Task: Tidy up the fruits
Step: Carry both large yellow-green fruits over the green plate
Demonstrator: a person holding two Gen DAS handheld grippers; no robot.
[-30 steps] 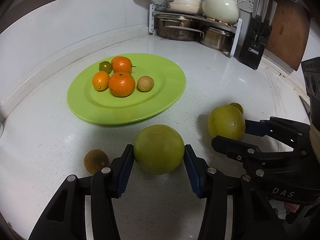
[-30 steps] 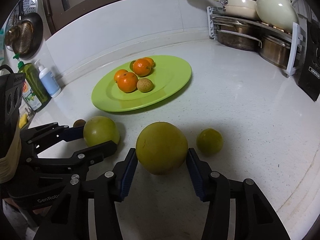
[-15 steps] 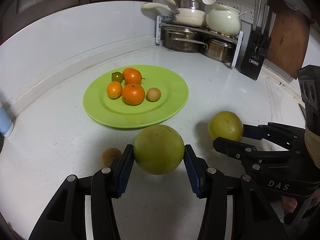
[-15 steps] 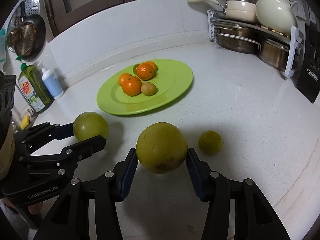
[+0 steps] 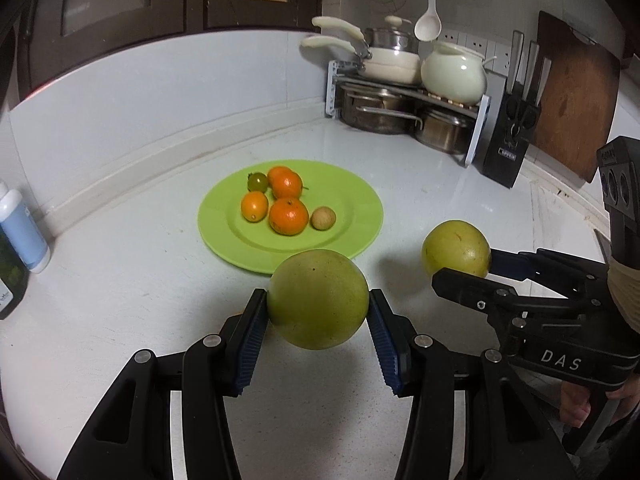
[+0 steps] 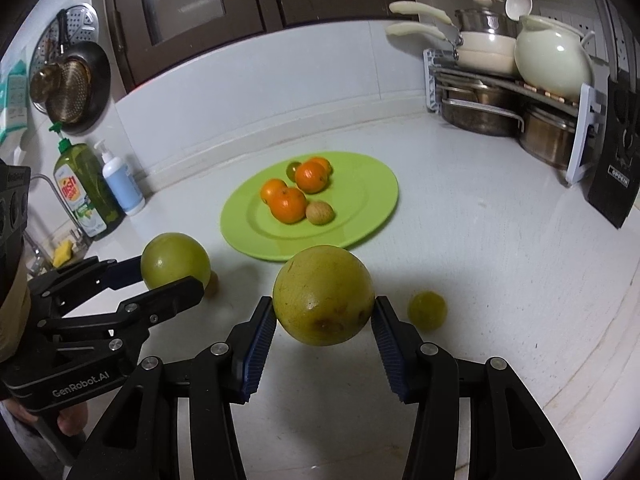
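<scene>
At the bottom centre of the left wrist view, my left gripper (image 5: 318,322) has its jaws pressed on both sides of a big green fruit (image 5: 318,298), and the fruit is held above the white counter (image 5: 120,300). At the bottom centre of the right wrist view, my right gripper (image 6: 324,320) holds in the same way a yellow-green fruit (image 6: 323,294) with some brown marks, its shadow falling on the counter below it.

Just right of this fruit, a small green fruit (image 6: 427,310) lies on the counter. At the left of the same view, a small brown fruit (image 6: 212,283) shows partly behind the left gripper and its load.

Further, in the middle of both views, stands the green plate (image 5: 352,216). On it I see two oranges (image 5: 289,216), one behind the other, a smaller orange fruit (image 5: 254,207) at the left of them, a small dark green fruit (image 5: 257,181) at the back, and a pale brown round fruit (image 5: 323,218) at the right.

At the left edge are a soap bottle (image 6: 82,188) and a white pump bottle (image 6: 120,184). In the upper right corner stand a rack with pots (image 5: 400,100), a cream pot (image 5: 454,70), a knife block (image 5: 508,148) and a wooden board (image 5: 572,96).
</scene>
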